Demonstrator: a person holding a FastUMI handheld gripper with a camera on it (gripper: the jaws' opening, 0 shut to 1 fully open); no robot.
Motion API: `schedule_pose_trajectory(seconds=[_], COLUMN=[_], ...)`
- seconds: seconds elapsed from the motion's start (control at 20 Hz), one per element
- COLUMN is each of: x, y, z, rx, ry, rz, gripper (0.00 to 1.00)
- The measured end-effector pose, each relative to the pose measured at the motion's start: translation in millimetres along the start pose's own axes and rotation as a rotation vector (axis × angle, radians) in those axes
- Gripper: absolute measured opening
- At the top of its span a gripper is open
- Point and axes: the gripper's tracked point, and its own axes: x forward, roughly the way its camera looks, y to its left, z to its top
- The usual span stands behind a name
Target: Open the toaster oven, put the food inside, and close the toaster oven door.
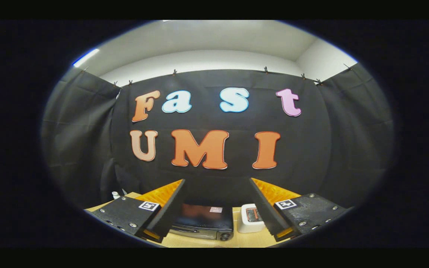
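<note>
Black cloth wall (214,175) of the booth rises behind everything, with a pale ceiling above it. Light wooden tabletop (199,242) lies low in the gripper view, beneath and beyond the claw (216,182).

Black toaster oven with a dark glass door (203,222) stands on the tabletop, seen between the 2 fingers and below their tips; its door appears shut, and a small pale label sits on its upper surface. White square container holding orange-brown food (251,219) stands on the tabletop just beside the oven, close against the inner edge of the right finger (264,208); whether they touch cannot be told.

Claw fingers are black with orange ribbed inner pads, each carrying a square black-and-white marker on its base plate. They stand spread wide apart, open, holding nothing, raised above the oven and aimed toward the cloth wall. Left finger (169,212) overlaps the oven's near corner in the view.

Small white bottle-like object (115,194) stands at the tabletop's far edge, beyond the left finger; its details are too small to tell.
</note>
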Motion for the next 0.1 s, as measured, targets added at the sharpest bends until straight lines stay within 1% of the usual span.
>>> schedule_pose_trajectory(seconds=[0.1], x=[0.1], y=[-1.6], z=[5.2], rx=[-0.002], ry=[-0.010], rz=[-0.001], gripper=[0.97])
